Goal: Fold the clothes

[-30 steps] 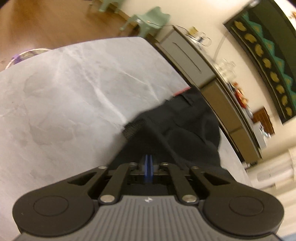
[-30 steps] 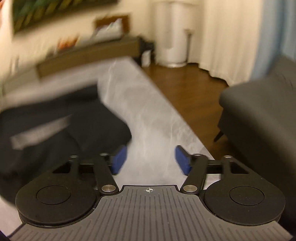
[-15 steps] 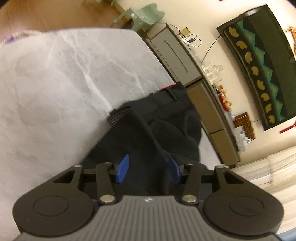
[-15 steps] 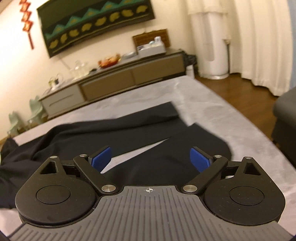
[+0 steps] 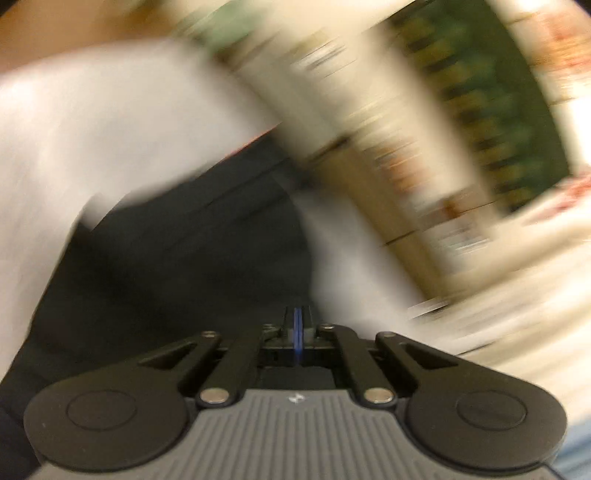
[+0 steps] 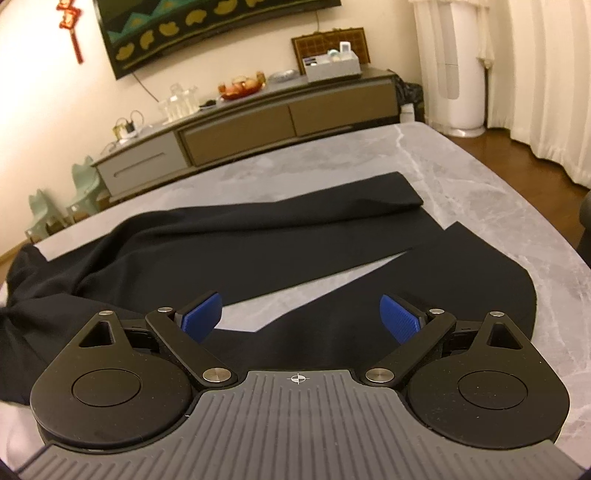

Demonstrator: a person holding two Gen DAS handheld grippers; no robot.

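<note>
Two legs of the black trousers (image 6: 280, 236) lay on the counter (image 6: 480, 184), the nearer directly under the wide-open, empty right tongs (image 6: 301, 319), the other beyond. Left tongs (image 5: 297, 325) were closed; blurred dark cloth lay ahead, grip unclear.

A home living room — a long low sideboard (image 6: 258, 118) against the wall, white curtains (image 6: 546, 81), wood floor (image 6: 517, 162), wall hanging (image 6: 207, 26).
</note>
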